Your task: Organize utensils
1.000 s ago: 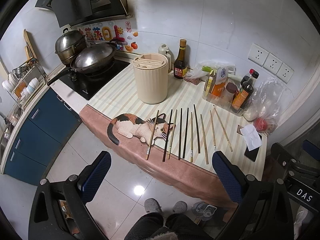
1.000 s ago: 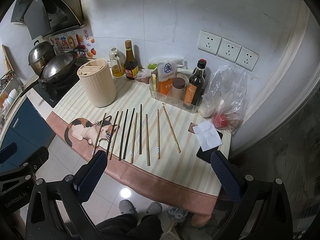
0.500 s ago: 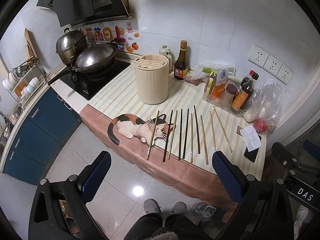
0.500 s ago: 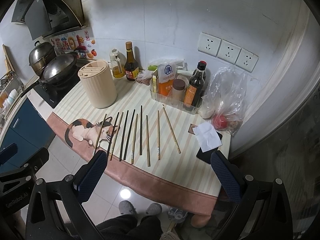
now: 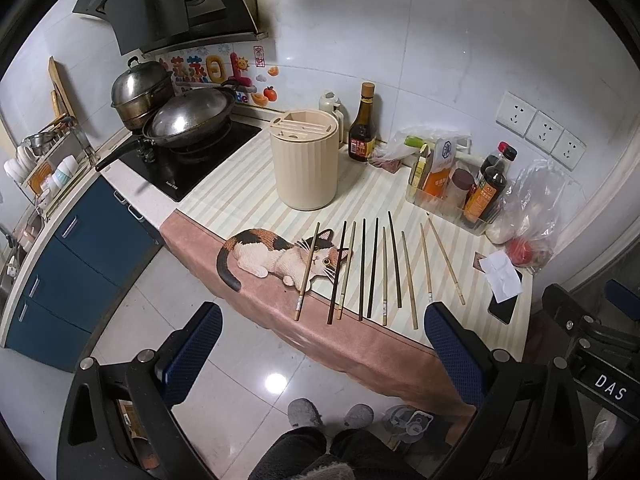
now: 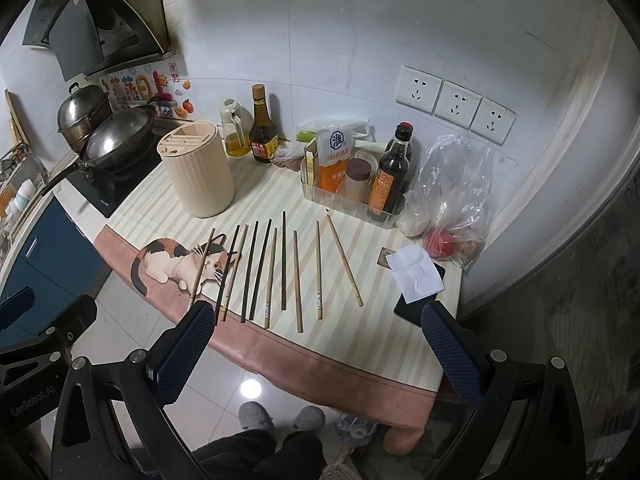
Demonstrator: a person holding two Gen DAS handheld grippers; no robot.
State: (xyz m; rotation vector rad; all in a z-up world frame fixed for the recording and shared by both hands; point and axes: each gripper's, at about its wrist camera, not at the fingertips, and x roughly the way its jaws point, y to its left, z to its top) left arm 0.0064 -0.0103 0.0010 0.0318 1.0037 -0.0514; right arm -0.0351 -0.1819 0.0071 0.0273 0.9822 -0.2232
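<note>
Both grippers hover off the counter edge, above the floor, nothing touched yet. My left gripper point(image 5: 322, 344) has its blue textured fingers point(image 5: 192, 350) spread wide and empty; my right gripper point(image 6: 316, 344) is likewise spread wide, holding nothing.

Task items: a row of ten loose chopsticks point(image 5: 376, 270), some dark lacquered, some pale bamboo or wood, lies roughly parallel on the striped cream tablecloth point(image 5: 248, 196) near its front edge. The leftmost pale stick point(image 5: 307, 270) lies across the printed calico cat point(image 5: 280, 254). The likely destination, by my judgement, is the beige ribbed cylindrical holder with a slotted lid point(image 5: 306, 162), standing upright behind the row and apart from it.

Risks, as I judge them:
- The sticks are thin, round-looking and smooth; they sit flat on cloth. Wide pads closing on one may roll it away or pinch the cloth with it.
- Near ends lie close to the table edge; a nudge could send a stick to the tiled floor point(image 5: 240, 364).
- Neighbouring sticks lie just beside each other, notably the dark and pale pair right of the cat's face. I might grab two or scatter the row.
- The lid slots look narrow. A tilted stick could jam on the lid, and the holder may be light enough to tip.
- The clear tray of sauce bottles point(image 6: 356, 184) and the dark bottle point(image 5: 362, 130) stand near the row's far ends; overreach could knock them.
</note>
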